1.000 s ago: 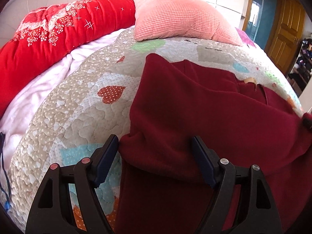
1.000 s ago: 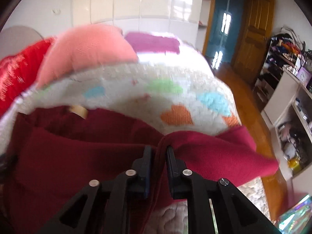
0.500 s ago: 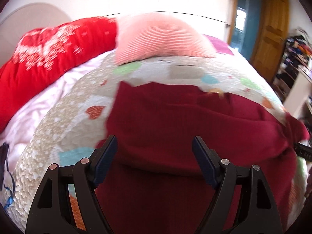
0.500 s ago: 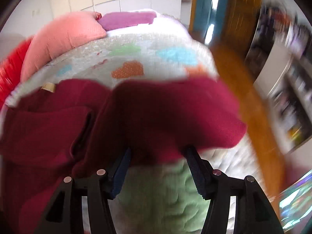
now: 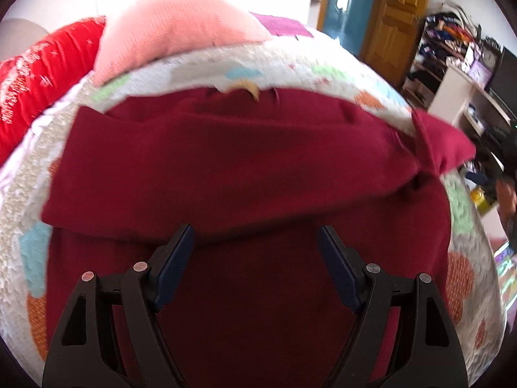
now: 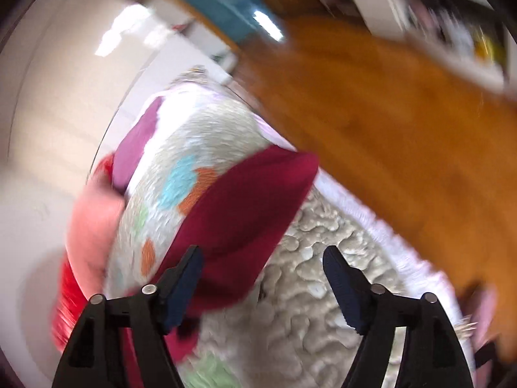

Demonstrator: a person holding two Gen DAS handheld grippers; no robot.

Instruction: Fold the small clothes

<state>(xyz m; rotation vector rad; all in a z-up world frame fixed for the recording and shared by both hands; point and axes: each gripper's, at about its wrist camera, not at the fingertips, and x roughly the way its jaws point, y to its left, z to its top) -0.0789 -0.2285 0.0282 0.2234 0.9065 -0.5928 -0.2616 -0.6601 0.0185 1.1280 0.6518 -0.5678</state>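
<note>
A dark red garment (image 5: 245, 168) lies on the heart-patterned quilt (image 5: 29, 194), its left sleeve folded across the body and a tan neck label at the far edge. My left gripper (image 5: 256, 242) is open and empty just above the folded part. The other sleeve (image 6: 245, 213) lies out to the right over the quilt (image 6: 323, 317). My right gripper (image 6: 262, 258) is open and empty, rolled sideways, with its left finger (image 6: 184, 278) over that sleeve's edge. This view is blurred.
A pink pillow (image 5: 174, 35) and a red blanket (image 5: 38, 74) lie at the head of the bed. Shelves (image 5: 465, 74) with clutter and a wooden door (image 5: 397, 16) stand to the right. Orange wooden floor (image 6: 404, 113) lies beyond the bed edge.
My right gripper opened, let go of the right sleeve, then rolled and swung away towards the bed's edge. My left gripper stayed open and drew back and right over the garment.
</note>
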